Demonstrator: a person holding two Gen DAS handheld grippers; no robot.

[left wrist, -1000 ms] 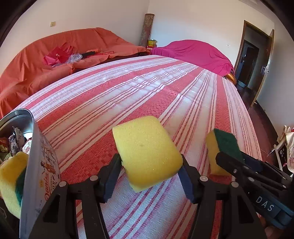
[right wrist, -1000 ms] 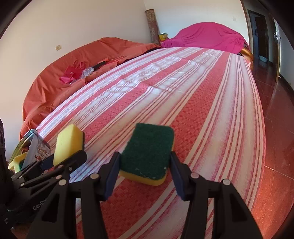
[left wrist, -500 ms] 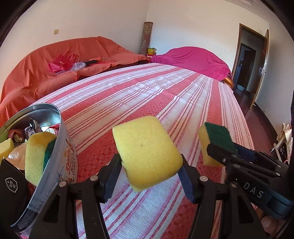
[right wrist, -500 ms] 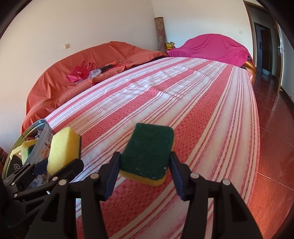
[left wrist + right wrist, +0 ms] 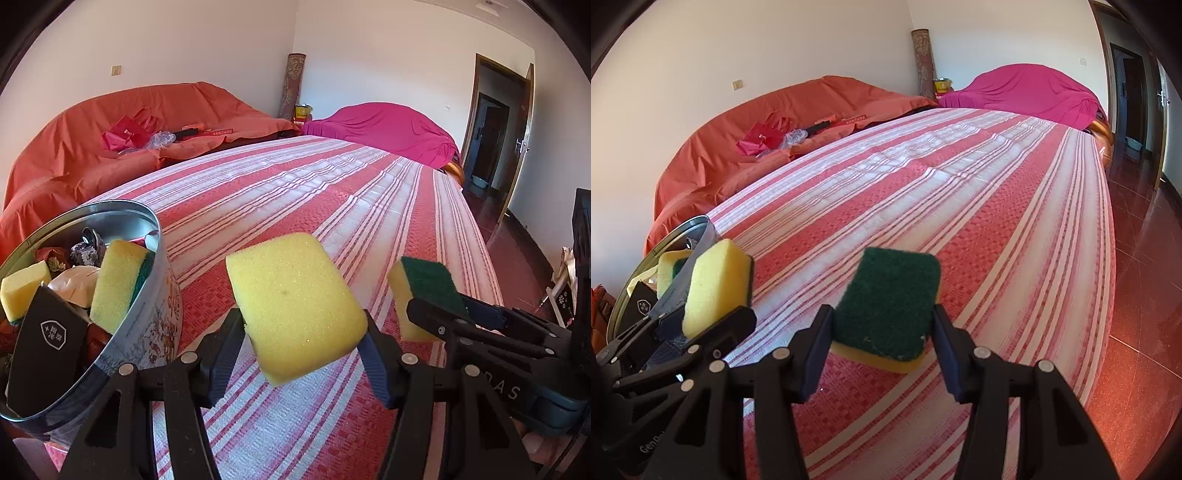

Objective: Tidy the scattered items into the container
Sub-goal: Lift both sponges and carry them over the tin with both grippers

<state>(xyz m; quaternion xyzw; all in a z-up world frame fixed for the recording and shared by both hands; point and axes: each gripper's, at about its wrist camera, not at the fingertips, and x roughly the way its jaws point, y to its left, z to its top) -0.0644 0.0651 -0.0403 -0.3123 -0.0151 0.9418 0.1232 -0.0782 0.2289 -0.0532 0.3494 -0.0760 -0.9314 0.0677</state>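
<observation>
Left hand-held gripper (image 5: 301,345) clamps yellow sponge (image 5: 295,306) beside tin (image 5: 155,295) rim; right hand-held gripper (image 5: 882,341) clamps green-topped sponge (image 5: 890,306).

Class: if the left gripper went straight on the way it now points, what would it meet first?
Probably the striped tablecloth. The left gripper, shut on a yellow sponge, points along the table, with the tin off to its left. Depth is unclear.

4 sponges (image 5: 295,306), 1 tin (image 5: 155,317), 2 grippers (image 5: 301,354), 2 covered sofas (image 5: 110,155)
</observation>
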